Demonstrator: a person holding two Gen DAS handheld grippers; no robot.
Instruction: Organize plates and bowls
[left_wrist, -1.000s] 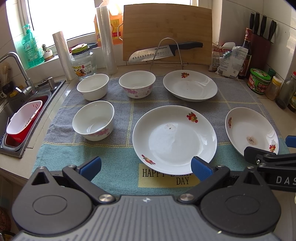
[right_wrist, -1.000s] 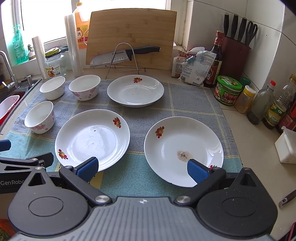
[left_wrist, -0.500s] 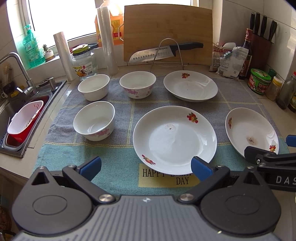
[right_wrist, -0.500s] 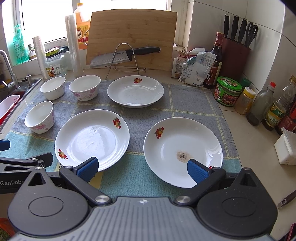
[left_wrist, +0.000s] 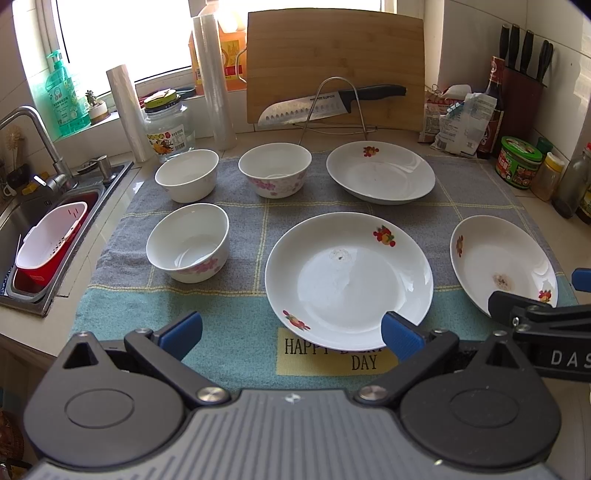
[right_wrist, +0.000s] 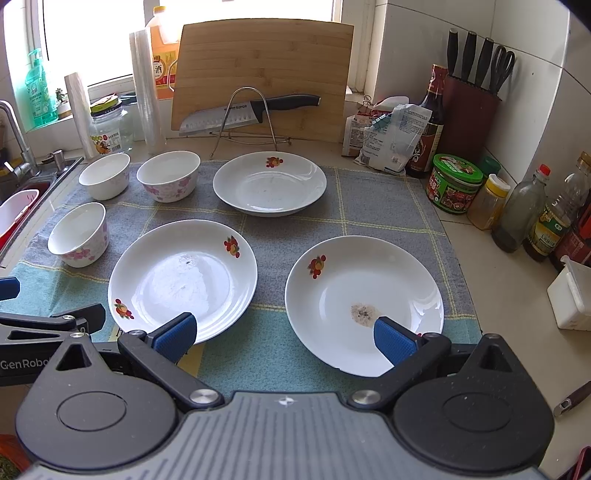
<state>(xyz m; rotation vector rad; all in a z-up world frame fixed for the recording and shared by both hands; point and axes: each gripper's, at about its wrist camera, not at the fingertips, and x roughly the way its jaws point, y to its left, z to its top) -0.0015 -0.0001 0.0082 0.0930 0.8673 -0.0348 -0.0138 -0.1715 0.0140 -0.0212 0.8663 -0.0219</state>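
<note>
Three white plates with fruit prints lie on a grey and teal cloth (left_wrist: 243, 236): a middle plate (left_wrist: 349, 280) (right_wrist: 183, 282), a right plate (left_wrist: 504, 264) (right_wrist: 364, 304) and a far plate (left_wrist: 380, 171) (right_wrist: 269, 183). Three white bowls stand at the left: a near bowl (left_wrist: 187, 242) (right_wrist: 78, 234) and two far bowls (left_wrist: 186, 180) (left_wrist: 275, 170). My left gripper (left_wrist: 291, 332) is open and empty at the cloth's front edge, before the middle plate. My right gripper (right_wrist: 284, 334) is open and empty, its right finger over the right plate's near rim.
A sink (left_wrist: 40, 236) with a red and white basket lies at the left. A cutting board (left_wrist: 334, 66) and a knife (left_wrist: 328, 103) on a wire rack stand at the back. Jars and bottles (right_wrist: 517, 206) line the right wall, beside a knife block (right_wrist: 472, 110).
Both views have crept slightly; the plates and bowls have not moved, and both grippers stay open.
</note>
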